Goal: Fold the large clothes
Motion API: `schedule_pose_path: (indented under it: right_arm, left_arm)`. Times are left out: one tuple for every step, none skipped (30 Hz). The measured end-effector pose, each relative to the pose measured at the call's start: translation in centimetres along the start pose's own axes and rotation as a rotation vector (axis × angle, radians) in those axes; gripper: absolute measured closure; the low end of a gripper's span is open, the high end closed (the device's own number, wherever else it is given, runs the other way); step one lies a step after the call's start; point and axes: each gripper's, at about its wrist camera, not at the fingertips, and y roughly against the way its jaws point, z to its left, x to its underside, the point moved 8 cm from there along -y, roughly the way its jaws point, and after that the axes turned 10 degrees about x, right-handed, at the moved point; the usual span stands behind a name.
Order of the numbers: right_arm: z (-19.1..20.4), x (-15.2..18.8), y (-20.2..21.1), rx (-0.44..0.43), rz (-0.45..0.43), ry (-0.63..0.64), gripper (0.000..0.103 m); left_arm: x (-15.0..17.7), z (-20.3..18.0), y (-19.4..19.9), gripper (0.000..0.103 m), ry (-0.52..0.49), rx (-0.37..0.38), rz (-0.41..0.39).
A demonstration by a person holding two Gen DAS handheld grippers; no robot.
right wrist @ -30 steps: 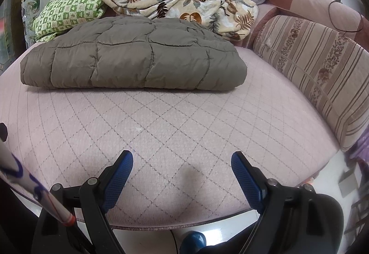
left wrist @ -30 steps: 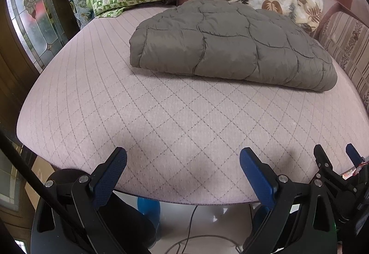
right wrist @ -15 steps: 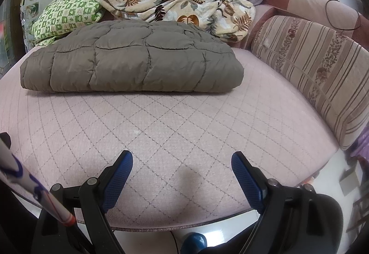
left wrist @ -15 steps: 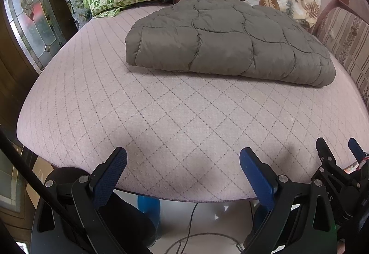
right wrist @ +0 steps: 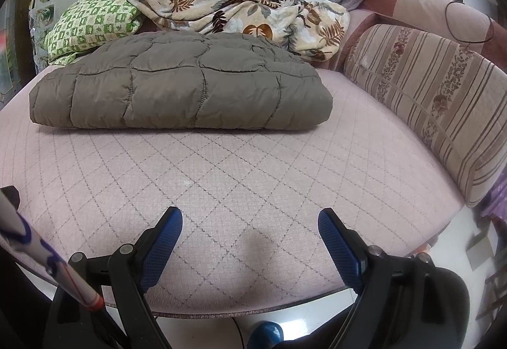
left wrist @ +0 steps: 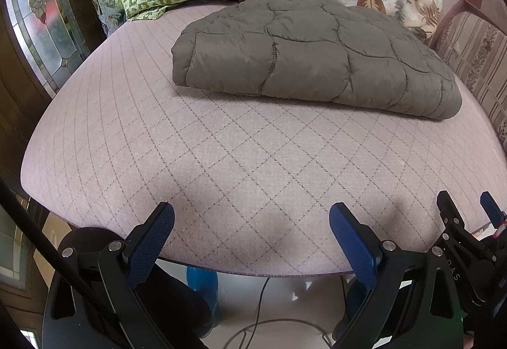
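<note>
A grey-brown quilted puffer garment lies folded into a thick rectangle at the far side of the pink quilted bed. It also shows in the right wrist view. My left gripper is open and empty, low over the bed's near edge, well short of the garment. My right gripper is open and empty too, near the same edge. It also shows at the right of the left wrist view.
A green-checked pillow and a leaf-print blanket lie behind the garment. A striped sofa back runs along the right. A glass-paned door stands at left. Cables and a blue object lie on the floor below.
Both grippers have moved slightly nearer and lower toward the bed. The garment has not moved and both grippers stay open.
</note>
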Motion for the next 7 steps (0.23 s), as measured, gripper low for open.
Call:
schedule_pose_path:
  right_arm:
    - [0.02, 0.01, 0.00, 0.000, 0.001, 0.000, 0.012]
    - [-0.01, 0.03, -0.01, 0.000, 0.003, 0.000, 0.012]
    - [0.00, 0.06, 0.02, 0.000, 0.006, -0.002, 0.012]
    - [-0.03, 0.10, 0.01, 0.000, 0.007, -0.004, 0.012]
    - [-0.09, 0.10, -0.02, -0.001, 0.010, -0.006, 0.012]
    - [-0.14, 0.12, -0.05, -0.003, 0.014, -0.009, 0.012]
    - [-0.20, 0.13, -0.13, -0.005, 0.017, -0.011, 0.012]
  left_arm:
    - [0.03, -0.04, -0.02, 0.005, -0.002, 0.000, 0.000]
    - [0.07, -0.08, -0.03, 0.005, -0.003, 0.000, 0.001]
    - [0.12, -0.15, -0.05, 0.005, -0.006, 0.001, 0.003]
    - [0.20, -0.23, -0.09, 0.005, -0.007, 0.004, 0.006]
    - [0.26, -0.28, -0.19, 0.005, -0.007, 0.006, 0.010]
    - [0.35, -0.37, -0.34, 0.005, -0.007, 0.007, 0.018]
    - [0.45, -0.47, -0.52, 0.005, -0.008, 0.009, 0.028]
